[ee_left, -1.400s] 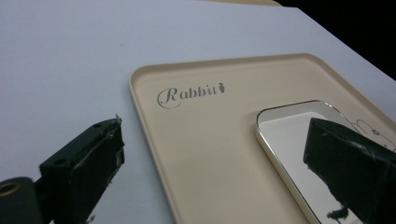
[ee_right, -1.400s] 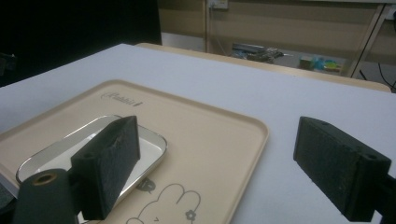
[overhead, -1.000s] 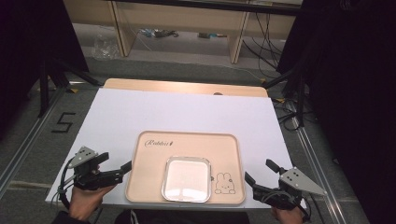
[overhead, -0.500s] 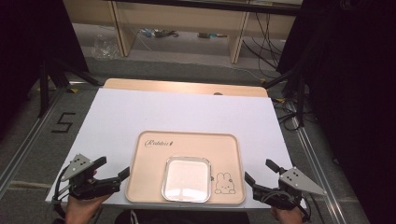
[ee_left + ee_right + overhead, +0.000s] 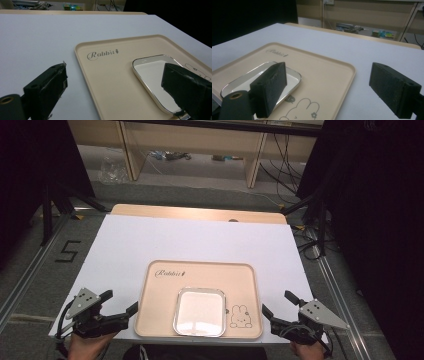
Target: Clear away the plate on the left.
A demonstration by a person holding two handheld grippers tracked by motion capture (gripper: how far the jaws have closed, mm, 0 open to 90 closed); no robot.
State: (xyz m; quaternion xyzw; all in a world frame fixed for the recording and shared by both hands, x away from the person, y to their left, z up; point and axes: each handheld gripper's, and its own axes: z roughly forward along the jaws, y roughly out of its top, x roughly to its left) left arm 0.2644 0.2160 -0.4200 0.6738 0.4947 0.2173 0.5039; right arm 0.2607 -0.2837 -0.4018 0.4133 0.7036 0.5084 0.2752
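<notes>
The table is covered w/ a white sheet, a strip of its wood showing at the far edge; on the floor at the left a black mark reads "5".

On the sheet, near the person's side, lies the beige tray; its long axis runs left to right across the table, parallel to the near edge; the word "Rabbit" is printed in the far left corner, reading upright from the person's side; a small rabbit drawing sits in the near right corner, also upright.

Inside the tray there is one thing, a square white dish w/ a shiny metal rim and rounded corners; it rests flat in the near half, approx. centred, its edges square to the tray's edges, just beside the rabbit drawing; the dish holds nothing.

The left gripper is at the tray's near left corner, low over the sheet; its jaws stand wide apart, nothing between them; in the left gripper view one jaw is over the sheet and the other over the dish.

The right gripper is just beside the tray's near right corner; jaws also spread wide, holding nothing; in the right gripper view the tray and dish lie ahead.
</notes>
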